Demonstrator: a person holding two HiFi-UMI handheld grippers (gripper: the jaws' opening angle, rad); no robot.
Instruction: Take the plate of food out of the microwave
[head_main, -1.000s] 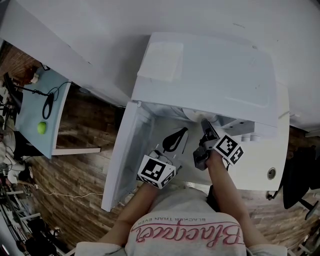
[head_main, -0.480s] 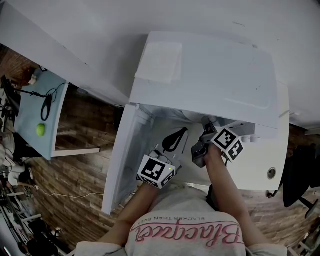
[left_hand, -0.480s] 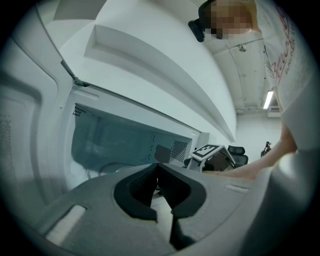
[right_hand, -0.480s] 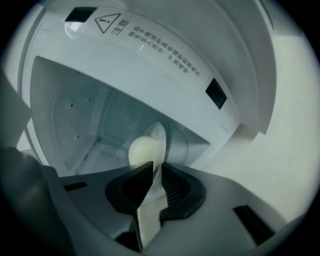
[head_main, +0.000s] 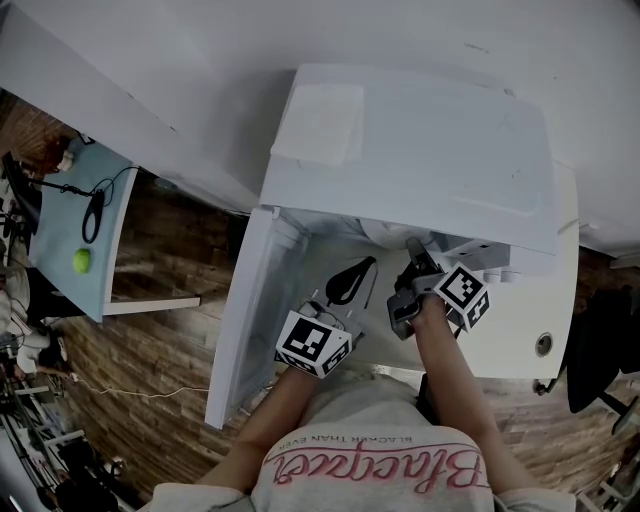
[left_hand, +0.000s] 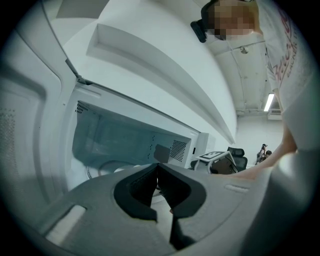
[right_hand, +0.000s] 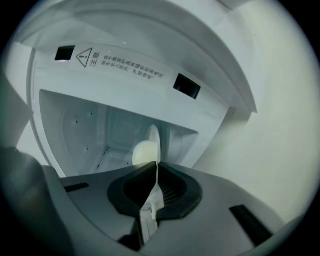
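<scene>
Here, a person stands at a white microwave whose door hangs open to the left, a hand-held tool in each hand. The right claw reaches into the mouth of the oven and is clamped tight on the rim of a thin white plate, which its own camera sees edge-on. A pale, rounded piece of food sits on the plate just beyond the claw. Behind it lies the oven's white cavity, with a printed warning label along the frame above the opening. From overhead, the microwave's top hides the plate, and whether it rests on the cavity floor cannot be told.

The left claw is held lower and nearer the person, just beside the open door, pointing toward the cavity. Its two dark pads meet at the tips and grip nothing.

Off to the left, well apart from the oven, a light-blue bench carries a green ball and a black cable. It stands on a brick-patterned floor.
</scene>
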